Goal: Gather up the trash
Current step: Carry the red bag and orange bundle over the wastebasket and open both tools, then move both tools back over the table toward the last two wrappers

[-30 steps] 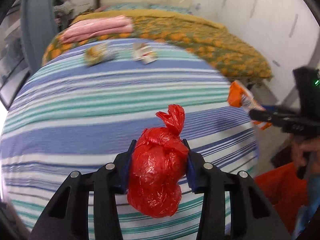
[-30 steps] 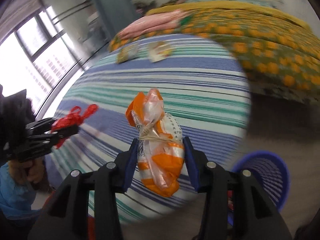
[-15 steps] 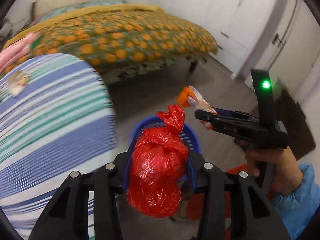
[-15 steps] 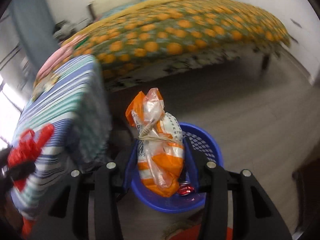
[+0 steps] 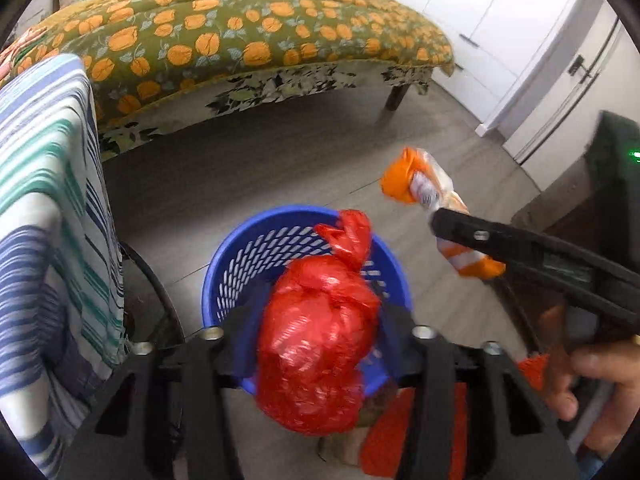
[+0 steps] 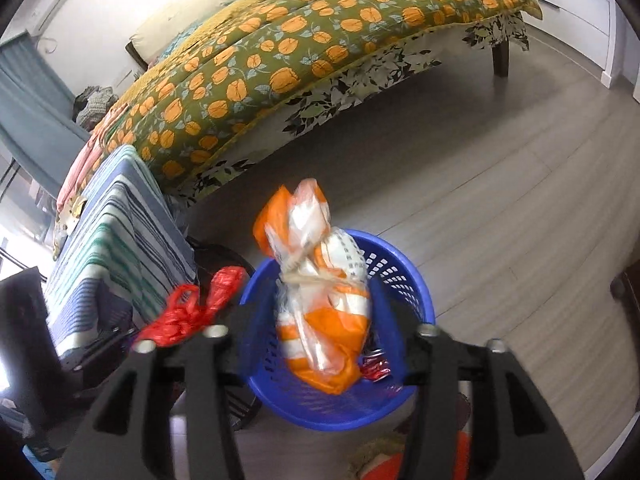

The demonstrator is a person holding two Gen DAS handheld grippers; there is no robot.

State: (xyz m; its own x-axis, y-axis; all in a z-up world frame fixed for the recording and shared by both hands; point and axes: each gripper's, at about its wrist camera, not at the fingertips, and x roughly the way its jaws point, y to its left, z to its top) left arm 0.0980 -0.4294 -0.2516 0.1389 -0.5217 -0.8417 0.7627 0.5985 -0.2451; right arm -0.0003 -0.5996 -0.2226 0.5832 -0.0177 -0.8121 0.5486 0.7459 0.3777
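So, going camera by camera:

Left wrist view, left gripper point(image 5: 316, 344): fingers are spreading right now, with the knotted red plastic trash bag point(image 5: 316, 340) between them. I can't tell if the pads press on it any more; looks like it's being let go.
Left wrist view, where the red bag is: hanging in the air right over the round blue plastic mesh basket point(image 5: 248, 264), which sits on the grey floor point(image 5: 248, 172).
Left wrist view, which way it points: long axis runs along the fingers, twisted knot at the far end, fat end toward the camera.
Left wrist view, the other one: the right gripper point(image 5: 460, 236) comes in from the right with the orange and white tied plastic bag point(image 5: 424, 184), above and just beside the basket rim.
Left wrist view, background: striped blue, green and white cloth on the bench point(image 5: 44, 200) at left, a bed with an orange-flowered green quilt point(image 5: 240, 28) behind.

Right wrist view, right gripper: fingers point(image 6: 404, 344) also opening, orange and white bag between them with visible gaps either side, so it seems free already.
Right wrist view, where that bag is: directly above the basket's opening; some small red and silver scrap point(image 6: 376, 370) lies inside.
Right wrist view, which way it points: long axis along the fingers, tied neck and loose top away from the camera.

Step, my guess: the drop. Both bags are lined up over the basket.
Next move, my guess: let both fall clear, then pull the grippers back and head to the bench for whatever's left.
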